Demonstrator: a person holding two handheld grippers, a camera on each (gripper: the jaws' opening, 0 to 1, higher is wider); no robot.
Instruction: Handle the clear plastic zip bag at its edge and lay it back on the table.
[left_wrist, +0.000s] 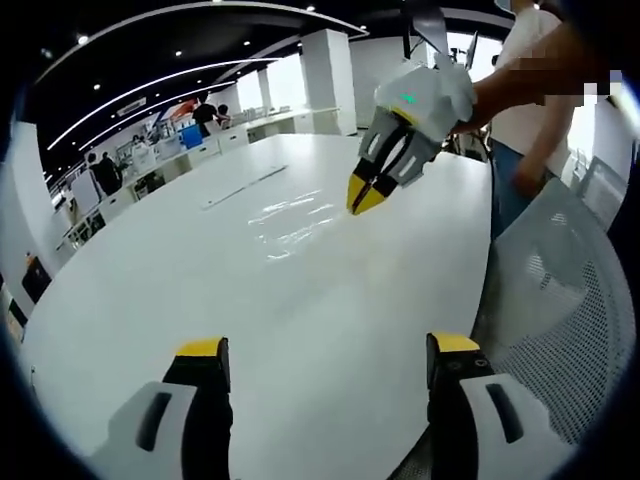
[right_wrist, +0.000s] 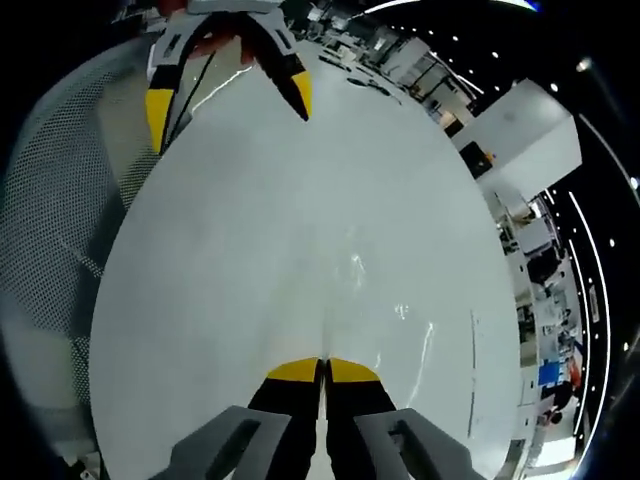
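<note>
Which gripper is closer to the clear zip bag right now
Right. The right gripper is shut at the edge of the clear zip bag lying on the table. The left gripper is open, well back from the bag over bare tabletop.

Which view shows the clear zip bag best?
The left gripper view: the clear zip bag lies on the white table under the shut right gripper. The right gripper view shows faint glints of it past its own jaws.
</note>
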